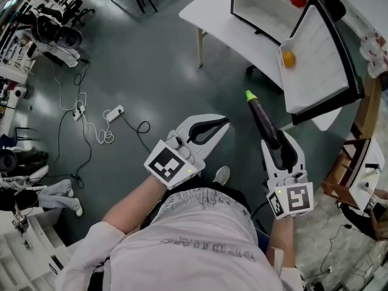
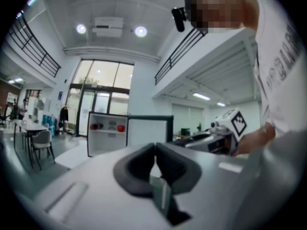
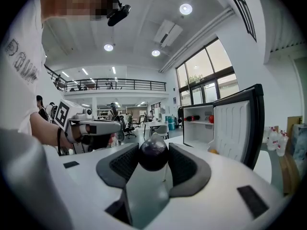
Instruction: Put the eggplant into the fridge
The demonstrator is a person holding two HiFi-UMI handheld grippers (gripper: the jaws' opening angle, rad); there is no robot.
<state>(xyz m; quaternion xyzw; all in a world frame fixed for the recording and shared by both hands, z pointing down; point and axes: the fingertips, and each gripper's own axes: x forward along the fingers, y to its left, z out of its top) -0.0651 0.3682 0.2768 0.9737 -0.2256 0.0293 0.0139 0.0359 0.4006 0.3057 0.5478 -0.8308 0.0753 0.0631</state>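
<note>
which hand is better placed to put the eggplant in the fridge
Right: the right hand-held gripper grips the eggplant, nearer the open fridge; the left hand-held gripper is shut and empty.

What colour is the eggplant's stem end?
The eggplant has a bright green stem end; head view shows best.

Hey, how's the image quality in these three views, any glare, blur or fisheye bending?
Head view: evenly lit, sharp, edges bowed. Left gripper view: strong fisheye, black corners, the ceiling lights flare, and the near left gripper looks soft. Right gripper view: same fisheye and black corners; the eggplant between the jaws is fairly sharp, and the windows are bright.
</note>
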